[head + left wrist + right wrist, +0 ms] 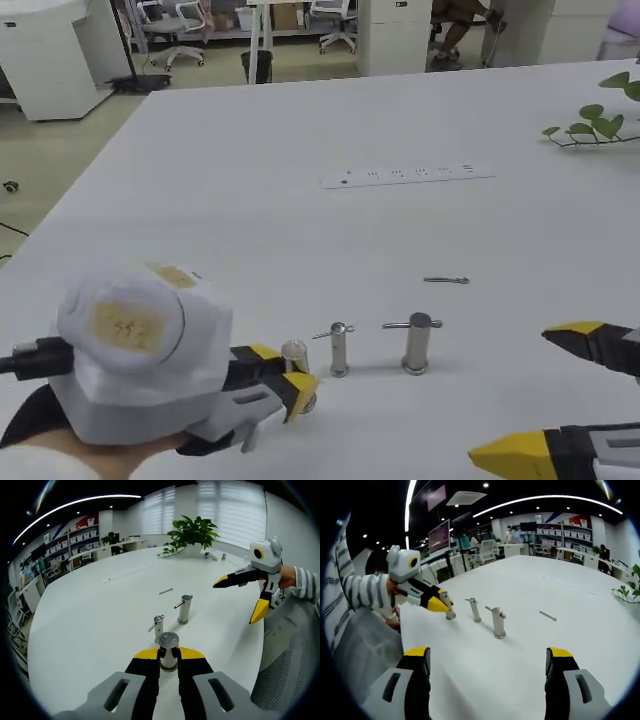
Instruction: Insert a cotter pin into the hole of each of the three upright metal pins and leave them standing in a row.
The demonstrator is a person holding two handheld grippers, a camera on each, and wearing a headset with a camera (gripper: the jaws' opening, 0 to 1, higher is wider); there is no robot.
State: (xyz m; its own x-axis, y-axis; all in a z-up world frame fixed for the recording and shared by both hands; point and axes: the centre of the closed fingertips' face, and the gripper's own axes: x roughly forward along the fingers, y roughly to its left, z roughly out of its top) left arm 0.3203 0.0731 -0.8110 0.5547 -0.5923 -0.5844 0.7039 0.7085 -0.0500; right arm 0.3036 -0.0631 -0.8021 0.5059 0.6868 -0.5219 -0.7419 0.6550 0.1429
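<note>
Three upright metal pins stand in a row on the white table [300, 220]. My left gripper [292, 372] is shut on the leftmost pin [295, 351], which in the left gripper view stands upright between the yellow tips as the held pin [169, 649]. A cotter pin crosses the top of the middle pin [339, 350] and of the thicker right pin [418, 343]. One loose cotter pin [446, 280] lies flat behind the row. My right gripper [540, 395] hovers open to the right of the row, holding nothing; its jaws [488, 653] stand wide apart.
A white power strip [408, 175] lies farther back on the table. A leafy plant [600, 120] sits at the far right edge. Office chairs and cabinets stand beyond the table's far edge. A person's striped sleeve [367, 592] is behind the left gripper.
</note>
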